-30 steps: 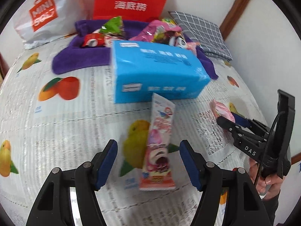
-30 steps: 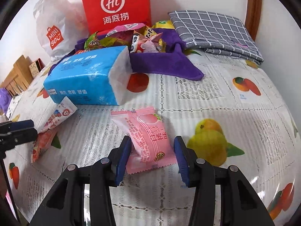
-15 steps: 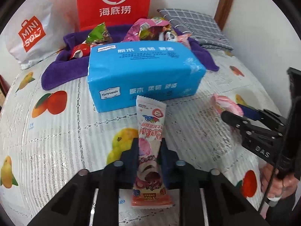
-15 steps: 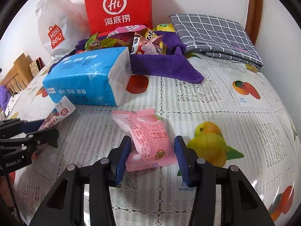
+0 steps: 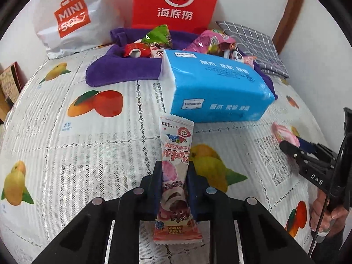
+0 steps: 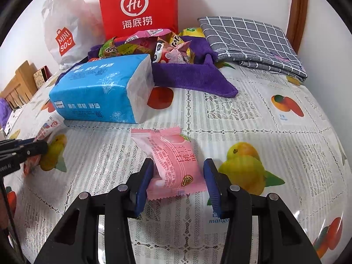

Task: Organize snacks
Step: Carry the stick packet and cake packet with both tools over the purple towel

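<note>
My left gripper (image 5: pixel 173 173) is shut on a long pink-and-white snack bar wrapper (image 5: pixel 176 154) and holds it just above the tablecloth, its far end near the blue tissue pack (image 5: pixel 215 88). My right gripper (image 6: pixel 178 176) is part open around a pink peach snack packet (image 6: pixel 173 162); the left pad touches it and the right pad stands apart. The packet also shows in the left wrist view (image 5: pixel 283 134). Several snack packets (image 6: pixel 154 46) lie heaped on a purple towel (image 6: pixel 193 77) behind the tissue pack.
A red Hi paper bag (image 6: pixel 138 6) and a white Miniso bag (image 6: pixel 63 33) stand against the wall. A folded grey checked cloth (image 6: pixel 248 39) lies at the back right. The fruit-print tablecloth (image 6: pixel 286 143) covers the table. Wooden items (image 6: pixel 24 81) stand at the left.
My left gripper closed on the snack bar wrapper and lifted it slightly. My right gripper stayed around the pink packet with little movement.
</note>
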